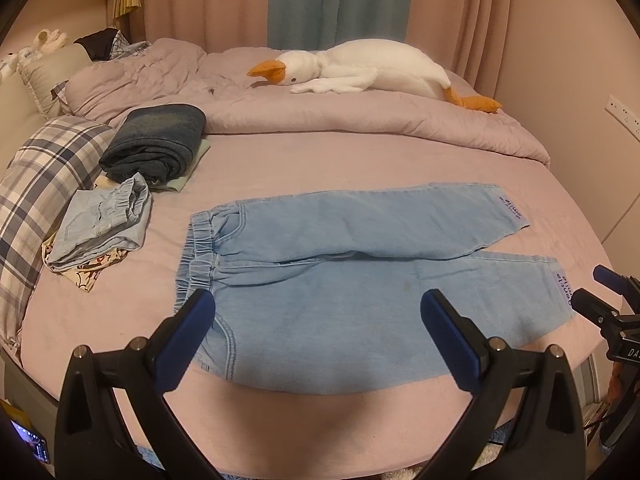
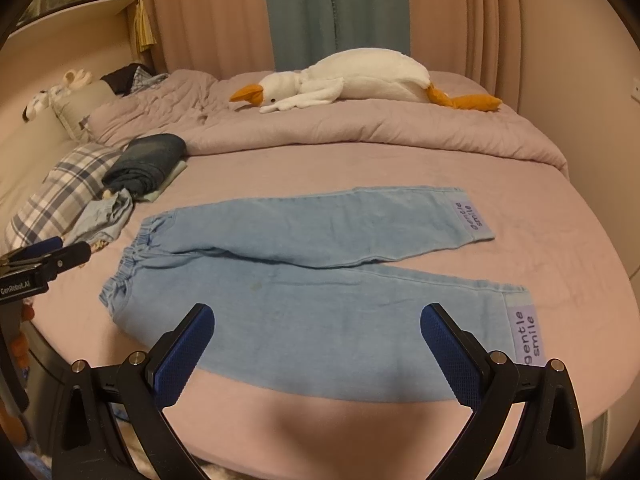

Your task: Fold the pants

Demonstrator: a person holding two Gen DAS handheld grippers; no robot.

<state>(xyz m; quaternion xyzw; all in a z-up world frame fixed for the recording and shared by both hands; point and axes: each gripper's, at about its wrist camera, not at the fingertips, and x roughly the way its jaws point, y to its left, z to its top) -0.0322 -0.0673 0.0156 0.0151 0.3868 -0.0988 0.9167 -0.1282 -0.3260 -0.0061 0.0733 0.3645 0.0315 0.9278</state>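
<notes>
Light blue denim pants (image 1: 352, 276) lie flat and spread on the pink bed sheet, waistband to the left, both legs running right with lilac "gentle smile" cuffs. They also show in the right wrist view (image 2: 320, 296). My left gripper (image 1: 318, 308) is open and empty, hovering above the near leg by the waistband end. My right gripper (image 2: 318, 320) is open and empty, above the near leg toward the cuff (image 2: 528, 336). The right gripper also shows at the right edge of the left wrist view (image 1: 600, 292). The left gripper shows at the left edge of the right wrist view (image 2: 56, 256).
A folded dark denim garment (image 1: 156, 142) and a crumpled light blue garment (image 1: 104, 224) lie at the left by a plaid pillow (image 1: 44, 184). A white plush goose (image 1: 360, 68) rests on the bunched pink duvet (image 1: 320, 120) at the back. The bed edge is just below the grippers.
</notes>
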